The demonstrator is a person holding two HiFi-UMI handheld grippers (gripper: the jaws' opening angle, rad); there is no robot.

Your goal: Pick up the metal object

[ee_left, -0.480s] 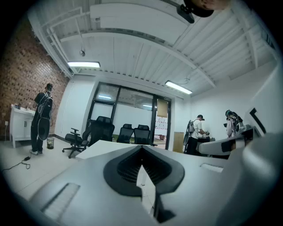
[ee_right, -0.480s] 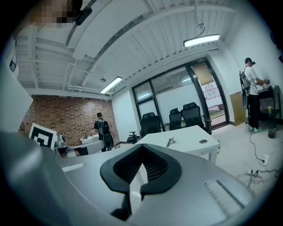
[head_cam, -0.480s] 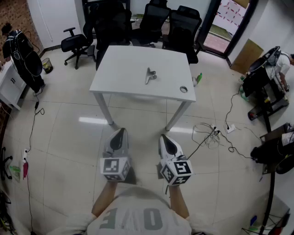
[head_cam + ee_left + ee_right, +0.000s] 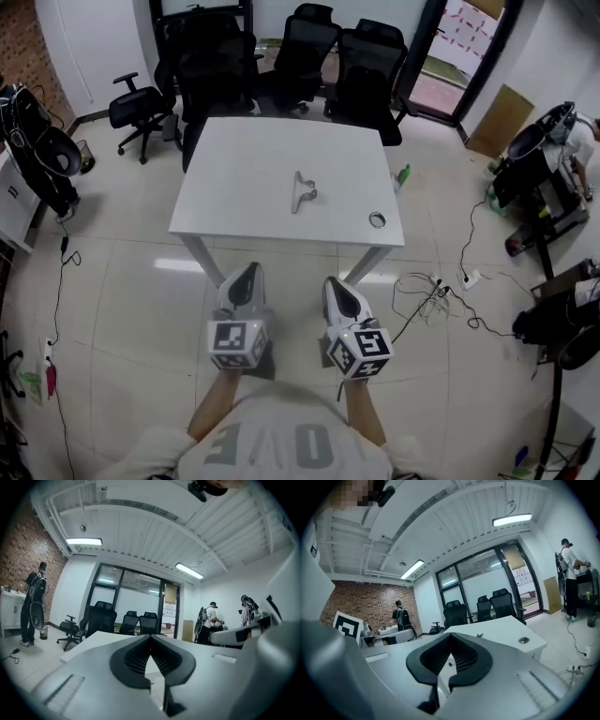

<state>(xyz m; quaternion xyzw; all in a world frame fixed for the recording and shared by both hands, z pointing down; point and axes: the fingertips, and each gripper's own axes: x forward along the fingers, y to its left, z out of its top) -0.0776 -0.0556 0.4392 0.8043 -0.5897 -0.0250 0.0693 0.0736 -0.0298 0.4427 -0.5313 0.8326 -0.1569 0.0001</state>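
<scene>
The metal object [image 4: 302, 191], a small silvery clamp-like piece, lies near the middle of the white table [image 4: 234, 178]; in the right gripper view it is a tiny shape [image 4: 479, 635] on the tabletop [image 4: 501, 627]. My left gripper [image 4: 249, 270] and right gripper [image 4: 333, 283] are held side by side over the floor, short of the table's near edge and well apart from the object. Both are shut with nothing between the jaws, their tips meeting in the left gripper view [image 4: 150, 637] and in the right gripper view [image 4: 450, 634].
A small round ring [image 4: 377, 220] lies near the table's front right corner. Black office chairs [image 4: 309, 47] stand behind the table. A green bottle [image 4: 404, 174] and loose cables [image 4: 431, 281] are on the floor to the right. People stand at both room edges.
The table now sits lower and closer in the head view, so I have moved a little toward it. Both grippers keep their place and stay shut.
</scene>
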